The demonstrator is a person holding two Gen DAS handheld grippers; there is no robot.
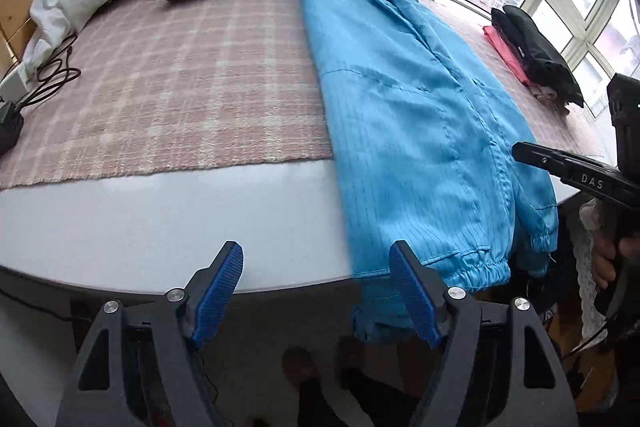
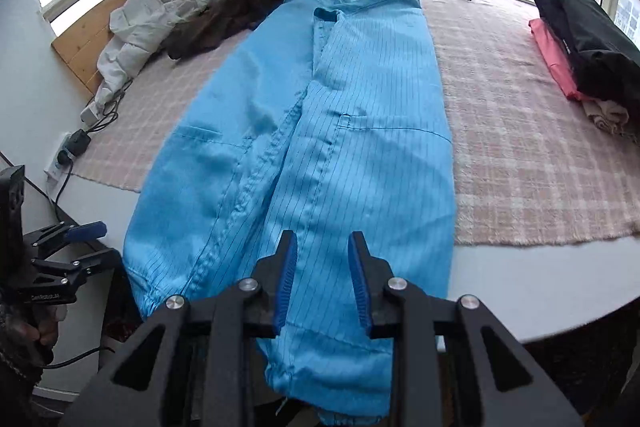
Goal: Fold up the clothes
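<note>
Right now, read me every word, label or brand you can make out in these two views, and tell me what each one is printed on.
"DAS": white letters on the black body of the right gripper, seen from the left wrist view.
Small white print on the black body of the left gripper, seen from the right wrist view: too small and blurred to read.
No print shows on the blue jacket.

"DAS" in white — on the right gripper [image 1: 520, 151], other small lettering unreadable
</note>
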